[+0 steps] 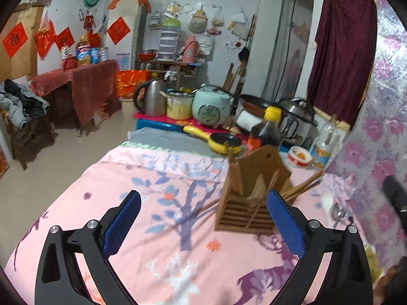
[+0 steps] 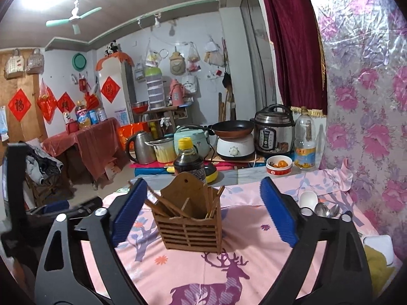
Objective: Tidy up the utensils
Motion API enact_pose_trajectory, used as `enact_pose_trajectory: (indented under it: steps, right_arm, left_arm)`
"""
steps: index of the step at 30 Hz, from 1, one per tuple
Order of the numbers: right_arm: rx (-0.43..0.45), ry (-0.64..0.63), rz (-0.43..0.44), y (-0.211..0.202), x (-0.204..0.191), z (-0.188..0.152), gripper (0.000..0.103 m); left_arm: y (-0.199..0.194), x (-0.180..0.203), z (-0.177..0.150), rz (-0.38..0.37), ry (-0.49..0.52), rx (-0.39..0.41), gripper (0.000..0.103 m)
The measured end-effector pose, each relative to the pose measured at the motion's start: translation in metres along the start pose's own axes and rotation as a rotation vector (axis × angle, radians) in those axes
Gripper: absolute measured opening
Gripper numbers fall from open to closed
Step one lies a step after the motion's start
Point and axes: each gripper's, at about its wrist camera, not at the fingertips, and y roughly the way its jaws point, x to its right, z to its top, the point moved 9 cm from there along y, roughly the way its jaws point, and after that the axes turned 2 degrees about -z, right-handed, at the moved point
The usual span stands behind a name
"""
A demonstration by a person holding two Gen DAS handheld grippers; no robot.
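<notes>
Right wrist view showed us the wooden utensil holder standing upright on the pink deer-print cloth that covered the worktop, and we judged it had been set near the middle so both hands could reach it. Chopsticks leaned out of its compartments at loose angles, which suggested the sorting was partly done. To the right, just beside the floral wall covering, lay a white spoon and two metal spoons, still on the cloth and well apart from the holder; we took these as the pieces left to collect. The right tongs stood spread wide, released, with the holder framed between the blue pads but touching neither. In the left wrist view the left tongs were likewise wide open and empty, the right-hand pad overlapping the holder in the picture only. More chopsticks jutted from the holder's right side there, though motion blur made it hard for us to say whether they sat inside a compartment or merely rested against it. Behind stood a dark sauce bottle and a small yellow pan, clear of the work.
</notes>
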Motion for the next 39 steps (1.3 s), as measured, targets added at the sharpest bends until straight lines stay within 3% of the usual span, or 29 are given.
enact_pose_trajectory:
  steps: [2, 5, 16, 24, 29, 32, 39]
  right_arm:
    - [0.008, -0.006, 0.0, -0.007, -0.001, -0.01, 0.096]
    - [-0.002, -0.012, -0.023, -0.009, 0.003, -0.03, 0.096]
    - [-0.204, -0.05, -0.097, 0.029, 0.022, -0.093, 0.096]
    - [-0.355, 0.021, -0.058, 0.05, 0.029, -0.13, 0.096]
    - [-0.384, -0.049, -0.093, 0.058, 0.024, -0.143, 0.096]
    - [-0.382, -0.063, -0.108, 0.059, 0.025, -0.143, 0.096]
    - [-0.324, -0.039, -0.117, 0.049, 0.031, -0.125, 0.096]
  left_arm:
    - [0.003, -0.004, -0.01, 0.006, -0.01, -0.014, 0.097]
    - [0.011, -0.012, -0.026, 0.012, -0.03, -0.038, 0.097]
    - [0.058, -0.027, -0.078, 0.13, 0.028, -0.17, 0.097]
    - [0.073, -0.022, -0.096, 0.143, 0.048, -0.23, 0.097]
    - [0.08, -0.011, -0.106, 0.139, 0.118, -0.272, 0.097]
    - [0.074, -0.005, -0.103, 0.115, 0.13, -0.257, 0.097]
    - [0.044, 0.003, -0.08, 0.11, 0.158, -0.133, 0.097]
